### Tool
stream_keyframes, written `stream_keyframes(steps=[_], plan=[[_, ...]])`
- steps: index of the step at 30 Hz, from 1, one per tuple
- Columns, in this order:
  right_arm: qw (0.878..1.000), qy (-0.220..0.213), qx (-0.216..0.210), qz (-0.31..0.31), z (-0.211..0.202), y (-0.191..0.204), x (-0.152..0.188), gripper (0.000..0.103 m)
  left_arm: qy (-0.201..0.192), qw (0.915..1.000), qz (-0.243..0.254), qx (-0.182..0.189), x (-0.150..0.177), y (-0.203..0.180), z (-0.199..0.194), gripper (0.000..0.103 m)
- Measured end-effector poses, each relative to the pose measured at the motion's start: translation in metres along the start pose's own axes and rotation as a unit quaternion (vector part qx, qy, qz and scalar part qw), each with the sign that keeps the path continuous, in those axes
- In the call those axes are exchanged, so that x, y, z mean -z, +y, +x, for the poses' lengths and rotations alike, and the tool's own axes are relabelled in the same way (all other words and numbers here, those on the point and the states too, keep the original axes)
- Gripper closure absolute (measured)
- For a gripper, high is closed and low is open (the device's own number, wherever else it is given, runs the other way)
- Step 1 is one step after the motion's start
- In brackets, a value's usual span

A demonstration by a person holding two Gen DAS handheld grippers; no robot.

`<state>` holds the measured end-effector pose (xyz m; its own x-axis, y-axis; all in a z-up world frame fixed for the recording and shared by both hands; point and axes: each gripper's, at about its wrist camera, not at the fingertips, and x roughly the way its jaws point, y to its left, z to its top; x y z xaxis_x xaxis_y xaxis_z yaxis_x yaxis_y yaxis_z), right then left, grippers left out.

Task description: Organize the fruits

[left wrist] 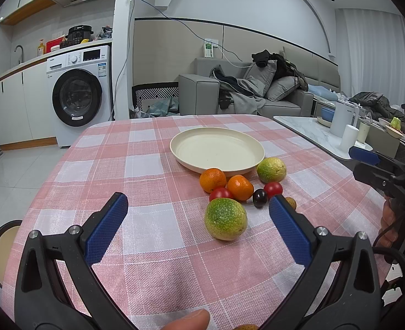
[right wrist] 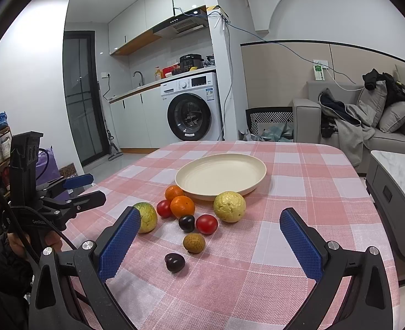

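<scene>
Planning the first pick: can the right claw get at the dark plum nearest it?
Probably yes. The right claw is open, and the dark plum lies apart from the other fruit on the tablecloth, with only the brownish lychee close behind it.

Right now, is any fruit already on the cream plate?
No, the cream plate holds nothing; the oranges and the other fruit lie on the checked tablecloth beside it.
</scene>
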<state>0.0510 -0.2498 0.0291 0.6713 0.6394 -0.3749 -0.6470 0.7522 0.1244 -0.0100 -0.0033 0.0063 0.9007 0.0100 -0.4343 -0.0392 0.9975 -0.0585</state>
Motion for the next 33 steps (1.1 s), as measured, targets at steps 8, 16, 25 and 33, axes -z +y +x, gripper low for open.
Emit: stream_keyframes(steps=[8,16,25,33], plan=[[1.000,0.001,0.001,-0.002,0.0005,0.0005,0.0024,0.000,0.001,1.0000,0.000,0.000,-0.0004,-0.0009,-0.0012,0.001],[1.000,0.001,0.002,-0.002,0.0007,0.0012,0.0016,0.000,0.001,1.0000,0.001,-0.001,-0.0002,-0.0004,0.0004,0.001],[1.000,0.002,0.001,-0.001,0.0009,0.0002,0.0015,0.000,0.001,1.0000,0.001,-0.001,-0.0003,-0.0005,0.0005,0.001],[1.000,0.012,0.005,0.000,0.0022,-0.0006,0.0046,0.000,0.001,1.0000,0.001,-0.002,0.0007,-0.0022,0.0054,0.001]])
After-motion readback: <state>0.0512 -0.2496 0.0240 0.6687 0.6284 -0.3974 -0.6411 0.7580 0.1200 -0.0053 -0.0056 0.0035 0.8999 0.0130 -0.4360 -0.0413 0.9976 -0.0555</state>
